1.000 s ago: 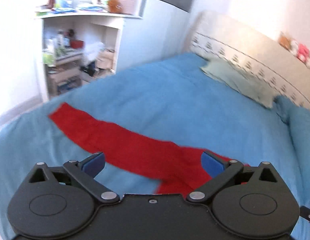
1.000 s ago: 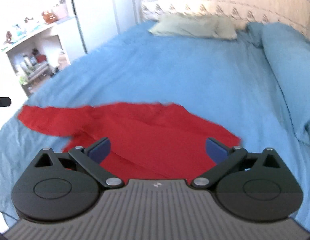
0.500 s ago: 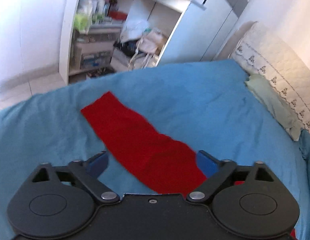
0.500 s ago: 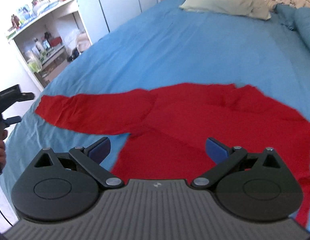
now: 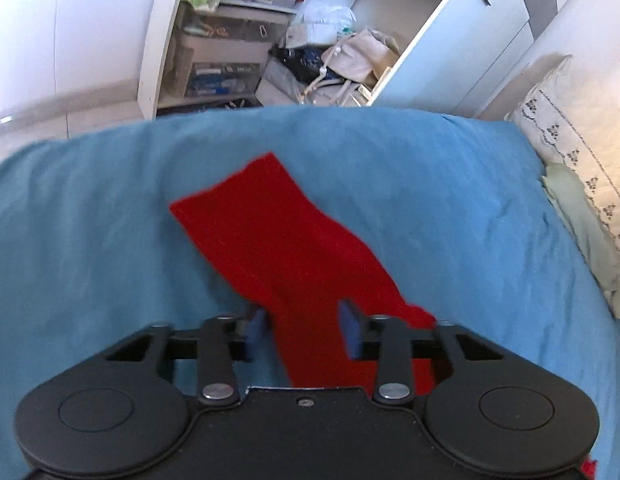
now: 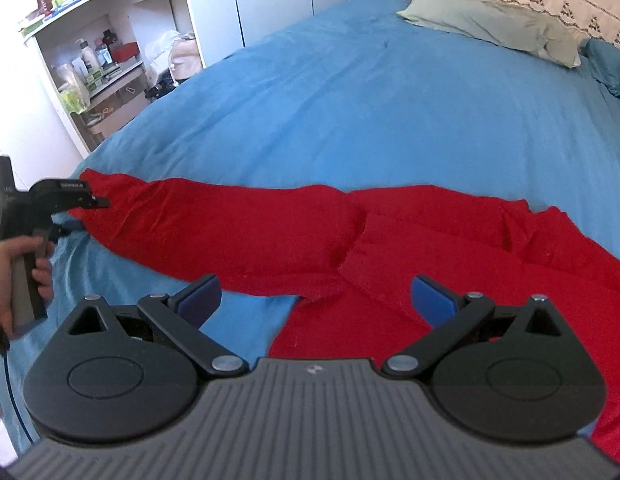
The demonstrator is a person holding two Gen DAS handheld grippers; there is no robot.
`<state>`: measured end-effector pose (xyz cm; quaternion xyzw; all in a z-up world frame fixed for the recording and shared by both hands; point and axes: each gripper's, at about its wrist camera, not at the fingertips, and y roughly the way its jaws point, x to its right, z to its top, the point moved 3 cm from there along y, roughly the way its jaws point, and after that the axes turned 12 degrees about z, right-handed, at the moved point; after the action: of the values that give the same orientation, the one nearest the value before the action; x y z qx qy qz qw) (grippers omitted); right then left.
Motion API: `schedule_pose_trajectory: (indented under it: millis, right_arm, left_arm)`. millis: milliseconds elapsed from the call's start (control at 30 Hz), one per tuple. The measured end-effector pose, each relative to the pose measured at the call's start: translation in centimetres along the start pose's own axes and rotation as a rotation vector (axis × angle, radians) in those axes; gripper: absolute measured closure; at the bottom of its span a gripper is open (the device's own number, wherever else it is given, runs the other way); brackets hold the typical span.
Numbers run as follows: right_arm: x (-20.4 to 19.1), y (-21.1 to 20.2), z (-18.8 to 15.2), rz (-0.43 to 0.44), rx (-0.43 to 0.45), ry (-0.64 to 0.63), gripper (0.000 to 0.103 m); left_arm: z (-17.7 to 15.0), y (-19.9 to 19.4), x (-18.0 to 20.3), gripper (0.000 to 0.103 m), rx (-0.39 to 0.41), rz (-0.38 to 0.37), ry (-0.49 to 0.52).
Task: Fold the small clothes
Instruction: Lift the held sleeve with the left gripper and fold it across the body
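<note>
Both grippers have dropped closer to the blue bedspread point(image 6: 370, 92). Left gripper point(image 5: 303, 330) has just been closing, its jaws narrowed around the red garment's point(image 6: 390, 248) sleeve point(image 5: 277, 240); contact unclear. Right gripper point(image 6: 316, 300) stands released, garment body spread ahead of its jaws.

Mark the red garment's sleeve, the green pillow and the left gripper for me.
red garment's sleeve point(image 6: 229, 232), right wrist view, middle of the outstretched sleeve.
green pillow point(image 6: 490, 20), right wrist view, centre of its top face.
left gripper point(image 5: 303, 330), left wrist view, midway between its blue fingertips, red cloth between them.
</note>
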<state>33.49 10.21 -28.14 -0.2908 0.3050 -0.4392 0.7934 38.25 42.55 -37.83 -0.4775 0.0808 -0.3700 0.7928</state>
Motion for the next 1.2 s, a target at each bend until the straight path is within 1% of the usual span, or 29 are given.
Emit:
schedule_pose_trajectory:
  millis: [33,67,167,233,300,433,500,567,633,733,800,833,867,933,967,1000,1067,1133,1200]
  right_arm:
    - [0.1,0.1,-0.1,-0.003,-0.002,0.003,0.0]
    - [0.3,0.2,-0.2,-0.008,-0.004,0.01,0.0]
    - [1.0,0.1,-0.5,-0.02,0.0,0.029,0.0]
    - [1.6,-0.2,-0.7,-0.026,0.005,0.044,0.0]
    - [2.3,-0.6,-0.8,-0.035,0.013,0.056,0.0]
    - [4.3,-1.9,-0.8,-0.063,0.04,0.061,0.0]
    - [5.8,-3.0,-0.8,-0.092,0.059,0.064,0.0]
    - [7.3,-4.2,-0.9,-0.118,0.079,0.075,0.0]
    - [9.3,-5.8,-1.2,-0.151,0.099,0.093,0.0]
    - [12.4,-8.6,-1.9,-0.207,0.119,0.112,0.0]
    - [14.5,-10.6,-2.9,-0.25,0.131,0.121,0.0]
    - [15.7,-11.5,-3.4,-0.271,0.132,0.125,0.0]
    - [16.8,-12.3,-4.1,-0.294,0.127,0.132,0.0]
    - [19.3,-13.9,-5.6,-0.344,0.11,0.154,0.0]
    - [20.4,-14.5,-6.4,-0.366,0.1,0.16,0.0]
    - [21.5,-15.1,-7.5,-0.387,0.087,0.164,0.0]
    - [23.0,-15.7,-9.5,-0.402,0.057,0.171,0.0]
    - [24.4,-16.0,-11.4,-0.411,0.029,0.179,0.0]
    - [25.5,-16.3,-13.0,-0.412,0.007,0.188,0.0]
  left_arm:
    - [0.4,0.0,0.1,0.095,0.002,0.003,0.006]
    - [0.7,0.2,0.1,0.098,0.004,0.001,0.009]
    - [1.3,-1.0,0.9,0.098,0.036,-0.02,0.021]
    - [1.7,-2.2,2.1,0.099,0.073,-0.034,0.049]
    - [1.9,-4.1,3.8,0.099,0.111,-0.064,0.077]
    - [1.5,-9.0,9.4,0.099,0.172,-0.183,0.145]
    - [0.5,-11.8,13.2,0.099,0.2,-0.262,0.2]
    - [-1.2,-14.7,17.5,0.099,0.229,-0.349,0.275]
    - [-3.8,-17.3,22.1,0.099,0.239,-0.443,0.349]
    - [-9.2,-20.6,29.0,0.099,0.211,-0.581,0.465]
    - [-13.9,-22.2,33.1,0.099,0.179,-0.644,0.557]
    - [-16.3,-22.5,34.6,0.099,0.169,-0.658,0.599]
    - [-18.8,-22.5,36.1,0.099,0.152,-0.666,0.638]
    - [-23.7,-21.5,38.0,0.099,0.077,-0.678,0.691]
    - [-26.1,-20.7,38.6,0.099,0.043,-0.671,0.72]
    - [-28.5,-19.8,39.0,0.099,0.014,-0.651,0.751]
    - [-32.5,-17.8,39.4,0.099,-0.033,-0.605,0.814]
    - [-35.6,-16.2,39.3,0.099,-0.086,-0.57,0.855]
    - [-37.6,-15.2,39.2,0.099,-0.121,-0.541,0.883]
